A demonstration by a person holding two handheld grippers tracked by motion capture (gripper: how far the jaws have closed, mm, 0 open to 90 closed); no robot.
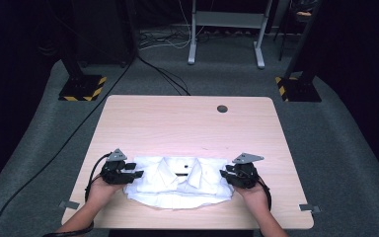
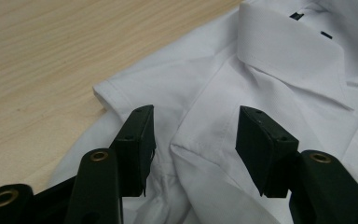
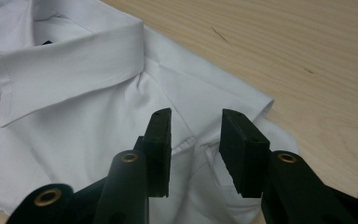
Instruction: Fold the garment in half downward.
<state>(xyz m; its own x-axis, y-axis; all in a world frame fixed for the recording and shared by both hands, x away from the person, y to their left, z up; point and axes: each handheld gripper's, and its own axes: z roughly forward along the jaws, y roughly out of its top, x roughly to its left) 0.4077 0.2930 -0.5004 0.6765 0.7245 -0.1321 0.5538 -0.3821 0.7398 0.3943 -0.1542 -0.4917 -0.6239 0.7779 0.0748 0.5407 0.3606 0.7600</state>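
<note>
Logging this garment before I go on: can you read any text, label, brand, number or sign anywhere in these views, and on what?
No readable text anywhere.
Folded white shirt: a small dark tag inside the collar, too small and blurred to read.
Left gripper and right gripper, both open over the shirt: no markings legible.
Wooden table: bare, no writing.
Yellow-black hazard stripes on the stand bases: a pattern, no words.

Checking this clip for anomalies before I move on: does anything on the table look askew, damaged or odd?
Nothing stands out. The folded white shirt lies flat near the table's front edge, collar upward. The left hand-held gripper and right hand-held gripper sit open at its two sides.
</note>
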